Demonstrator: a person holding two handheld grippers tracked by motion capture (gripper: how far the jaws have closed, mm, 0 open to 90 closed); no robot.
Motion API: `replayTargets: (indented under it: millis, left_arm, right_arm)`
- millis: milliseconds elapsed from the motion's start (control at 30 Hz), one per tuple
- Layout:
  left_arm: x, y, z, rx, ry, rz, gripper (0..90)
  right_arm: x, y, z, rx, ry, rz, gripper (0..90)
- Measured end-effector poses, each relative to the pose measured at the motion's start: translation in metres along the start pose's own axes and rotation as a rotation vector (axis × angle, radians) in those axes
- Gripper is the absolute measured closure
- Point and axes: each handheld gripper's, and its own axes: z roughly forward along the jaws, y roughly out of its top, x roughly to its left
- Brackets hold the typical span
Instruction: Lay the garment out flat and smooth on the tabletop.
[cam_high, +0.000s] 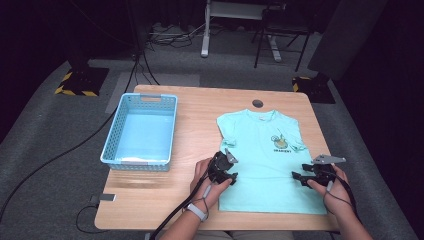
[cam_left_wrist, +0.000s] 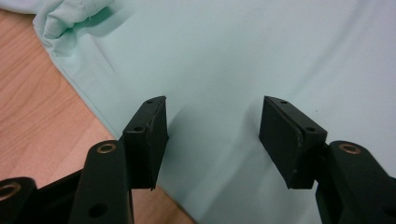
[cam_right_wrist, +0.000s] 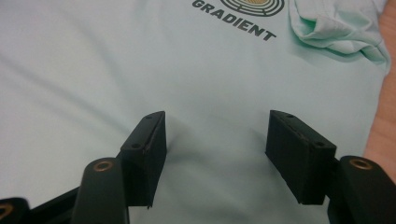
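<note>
T-shirt (cam_high: 264, 155) flat on worktop (cam_high: 195, 125) | left hand-held gripper (cam_left_wrist: 212, 135) wide over left edge | right hand-held gripper (cam_right_wrist: 215, 149) wide | pinch side edges evenly, fold without bunching

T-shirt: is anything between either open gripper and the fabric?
Nothing visible. The left gripper and right gripper both stand open directly over the mint T-shirt, with bare fabric between their jaws and nothing lying on top.
</note>
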Motion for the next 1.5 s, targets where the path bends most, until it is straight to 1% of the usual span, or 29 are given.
replayTargets:
  millis: [67, 200, 267, 367, 533, 600, 667, 733, 767, 800, 833, 867, 967, 1000, 1033, 1067, 1100, 1133, 1167, 1200, 1233, 1267, 1300, 1333, 1400, 1433, 1500]
  left_arm:
    - [-0.005, -0.004, -0.003, 0.002, -0.006, 0.01, 41.9]
    - [-0.018, -0.012, -0.01, -0.001, -0.019, 0.025, 42.0]
    - [-0.025, -0.016, -0.013, 0.0, -0.024, 0.036, 42.0]
    - [-0.033, -0.024, -0.018, -0.013, -0.044, 0.057, 42.0]
    - [-0.041, -0.035, -0.025, -0.033, -0.059, 0.063, 41.9]
    - [-0.045, -0.038, -0.028, -0.031, -0.065, 0.065, 41.8]
    - [-0.05, -0.041, -0.032, -0.012, -0.086, 0.081, 41.0]
    - [-0.053, -0.041, -0.035, -0.002, -0.106, 0.102, 36.0]
    - [-0.053, -0.041, -0.038, -0.015, -0.106, 0.109, 35.0]
    - [-0.052, -0.039, -0.04, -0.034, -0.106, 0.109, 34.2]
    - [-0.05, -0.036, -0.042, -0.047, -0.103, 0.106, 33.8]
    - [-0.046, -0.033, -0.043, -0.055, -0.097, 0.098, 32.7]
    - [-0.035, -0.02, -0.039, -0.07, -0.091, 0.059, 31.7]
    - [-0.032, -0.016, -0.036, -0.066, -0.081, 0.047, 31.6]
    - [-0.029, -0.012, -0.031, -0.056, -0.072, 0.047, 31.4]
    - [-0.026, -0.009, -0.024, -0.037, -0.082, 0.041, 30.7]
    - [-0.025, -0.008, -0.02, -0.029, -0.094, 0.033, 29.8]
    - [-0.022, -0.007, -0.013, -0.013, -0.098, 0.026, 29.0]
    - [-0.02, -0.007, -0.01, -0.003, -0.096, 0.029, 29.0]
    - [-0.02, -0.007, -0.01, -0.003, -0.096, 0.029, 29.1]
    - [-0.017, -0.008, -0.005, -0.004, -0.08, 0.042, 29.3]
    - [-0.016, -0.009, -0.005, -0.007, -0.076, 0.05, 30.2]
    - [-0.017, -0.009, -0.005, -0.006, -0.074, 0.049, 30.4]
    - [-0.018, -0.01, -0.005, -0.004, -0.065, 0.059, 30.3]
    - [-0.019, -0.01, -0.006, -0.001, -0.064, 0.059, 30.4]
    - [-0.02, -0.012, -0.007, -0.005, -0.063, 0.059, 30.6]
    - [-0.023, -0.014, -0.009, -0.004, -0.066, 0.064, 30.8]
  right_arm:
    - [0.004, -0.006, -0.006, 0.004, 0.002, 0.007, 38.6]
    - [0.012, -0.017, -0.015, -0.005, 0.004, 0.004, 38.6]
    - [0.015, -0.021, -0.019, 0.0, 0.009, -0.001, 38.6]
    - [0.02, -0.027, -0.025, 0.001, 0.013, -0.007, 38.5]
    - [0.028, -0.04, -0.036, -0.007, 0.02, -0.013, 38.6]
    - [0.031, -0.045, -0.04, -0.007, 0.023, -0.016, 38.5]
    - [0.033, -0.048, -0.044, 0.001, 0.028, -0.019, 38.5]
    - [0.035, -0.049, -0.048, 0.019, 0.036, -0.024, 38.5]
    - [0.034, -0.049, -0.049, 0.033, 0.039, -0.027, 38.2]
    - [0.033, -0.048, -0.051, 0.027, 0.038, -0.031, 37.9]
    - [0.032, -0.045, -0.052, 0.005, 0.038, -0.03, 36.8]
    - [0.03, -0.042, -0.053, -0.015, 0.035, -0.025, 36.1]
    - [0.024, -0.029, -0.048, -0.042, 0.039, -0.027, 34.5]
    - [0.021, -0.024, -0.044, -0.044, 0.039, -0.023, 34.5]
    - [0.018, -0.02, -0.04, -0.046, 0.038, -0.023, 34.1]
    - [0.015, -0.015, -0.034, -0.049, 0.034, -0.024, 33.8]
    - [0.012, -0.011, -0.028, -0.046, 0.031, -0.023, 33.8]
    - [0.011, -0.009, -0.025, -0.045, 0.031, -0.024, 33.6]
    - [0.008, -0.006, -0.019, -0.039, 0.025, -0.026, 33.0]
    - [0.006, -0.004, -0.015, -0.029, 0.017, -0.032, 32.8]
    - [0.004, -0.003, -0.011, -0.02, 0.014, -0.038, 32.2]
    - [0.002, -0.002, -0.008, -0.017, 0.016, -0.041, 31.5]
    - [0.0, -0.002, -0.006, -0.015, 0.023, -0.042, 31.1]
    - [-0.001, -0.003, -0.004, -0.009, 0.025, -0.045, 31.0]
    - [-0.002, -0.004, -0.003, 0.0, 0.026, -0.046, 30.5]
    - [-0.003, -0.006, -0.002, -0.015, 0.031, -0.037, 30.5]
    - [-0.002, -0.01, -0.005, -0.019, 0.03, -0.037, 31.2]
